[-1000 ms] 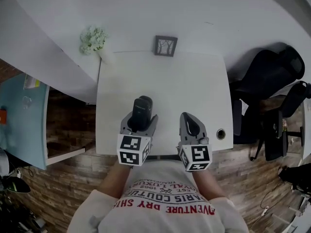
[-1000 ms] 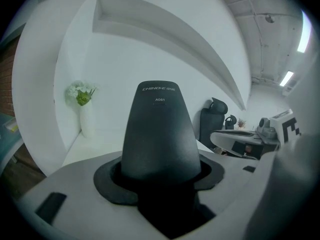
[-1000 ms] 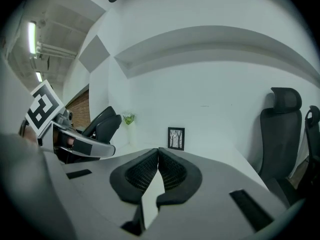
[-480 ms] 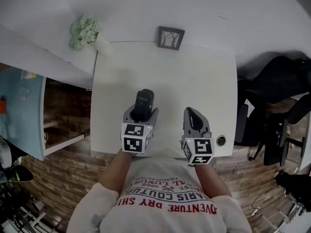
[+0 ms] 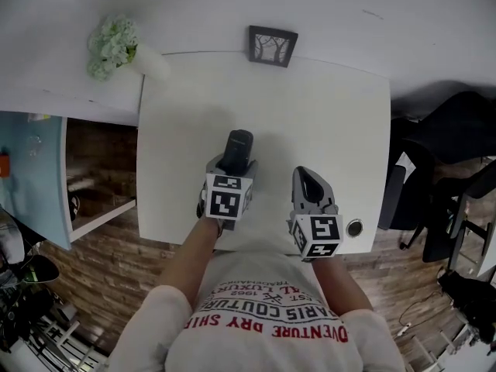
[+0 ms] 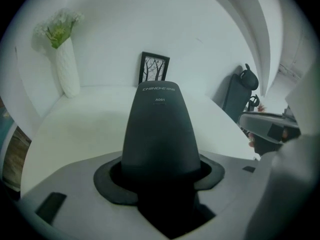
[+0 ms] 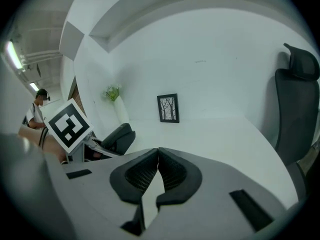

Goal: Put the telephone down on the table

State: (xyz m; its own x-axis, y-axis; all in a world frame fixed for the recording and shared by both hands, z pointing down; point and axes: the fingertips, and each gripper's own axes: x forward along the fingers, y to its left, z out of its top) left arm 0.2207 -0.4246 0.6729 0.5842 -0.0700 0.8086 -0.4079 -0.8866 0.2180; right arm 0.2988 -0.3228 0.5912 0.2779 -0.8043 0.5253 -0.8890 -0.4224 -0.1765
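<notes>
Spanning the middle of the scene, the table (image 5: 318, 115) is waiting under the phone (image 5: 237, 146), which is hanging over its near-left part with the left gripper (image 5: 230, 170) pinching its near end between wide-set jaws. Judging by looks, it is a stiff, light, smooth plastic handset, likely slippery, so gripping across its flat sides is suiting it. Near right, the right gripper (image 5: 307, 183) is idling, jaws pressed together, empty.

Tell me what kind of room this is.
Probably an office or study: a white desk with a cable hole, a black office chair beside it, and a framed picture and vase of flowers against the wall.
</notes>
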